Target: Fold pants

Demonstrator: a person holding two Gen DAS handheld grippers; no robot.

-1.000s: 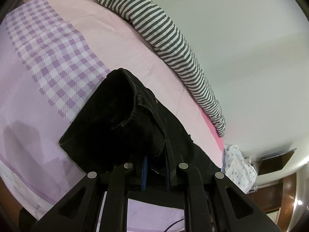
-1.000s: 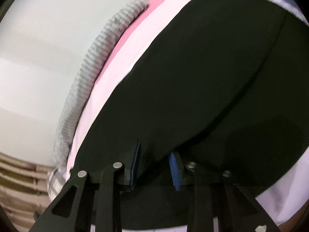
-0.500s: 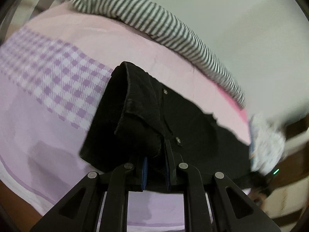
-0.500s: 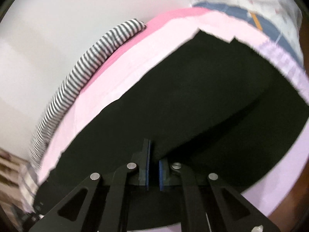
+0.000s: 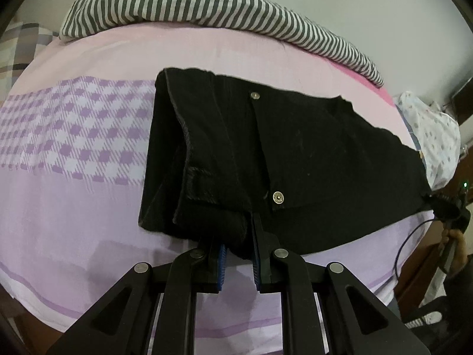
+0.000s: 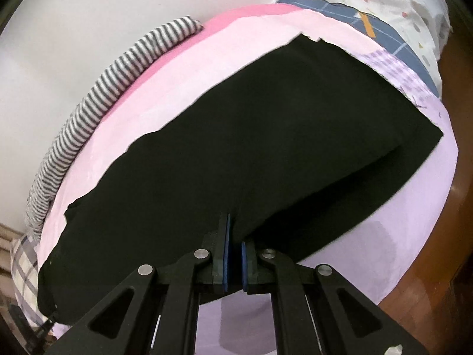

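Pink-and-lilac bedsheet [image 5: 88, 195] under black pants [image 5: 295, 153] — both grippers' jaws pinch the fabric — striped bolster [image 5: 207, 3] behind.

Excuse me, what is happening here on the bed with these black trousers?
A person is folding black pants on a bed with a pink and purple sheet, one hand-held gripper in each hand. The left hand-held gripper is shut on the bunched waistband end. The right hand-held gripper pinches the near edge of the leg part. A striped pillow lies along the wall.
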